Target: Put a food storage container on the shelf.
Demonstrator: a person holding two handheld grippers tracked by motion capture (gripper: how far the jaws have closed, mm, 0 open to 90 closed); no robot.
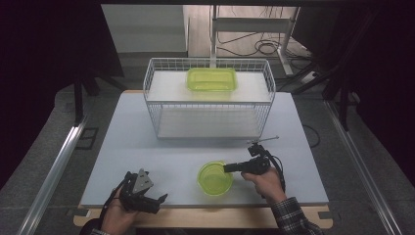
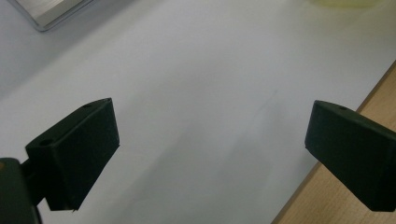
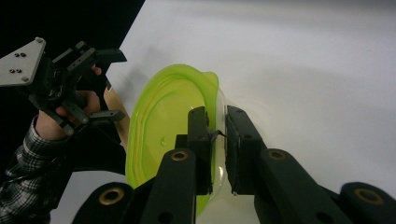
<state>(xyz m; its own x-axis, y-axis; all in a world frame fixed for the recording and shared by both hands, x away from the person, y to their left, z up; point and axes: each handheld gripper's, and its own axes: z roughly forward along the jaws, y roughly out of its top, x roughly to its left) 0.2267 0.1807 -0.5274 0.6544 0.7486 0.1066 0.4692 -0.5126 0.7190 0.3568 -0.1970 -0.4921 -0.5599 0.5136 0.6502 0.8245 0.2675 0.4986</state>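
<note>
- Jaws of the right gripper (image 3: 216, 140) pinch the right rim of a green round bowl (image 1: 214, 179) (near edge of the white table (image 1: 147, 147), right of centre).
- Left gripper (image 2: 210, 149) spread wide over bare tabletop, near left.
- Green rectangular container (image 1: 212, 79) sits atop the far wire rack (image 1: 208, 105).

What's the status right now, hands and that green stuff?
Right gripper shut on rim of round translucent green plastic bowl. Left gripper open, idle near table edge. Rectangular green plastic container sits atop white wire rack. Nothing blocking.
</note>
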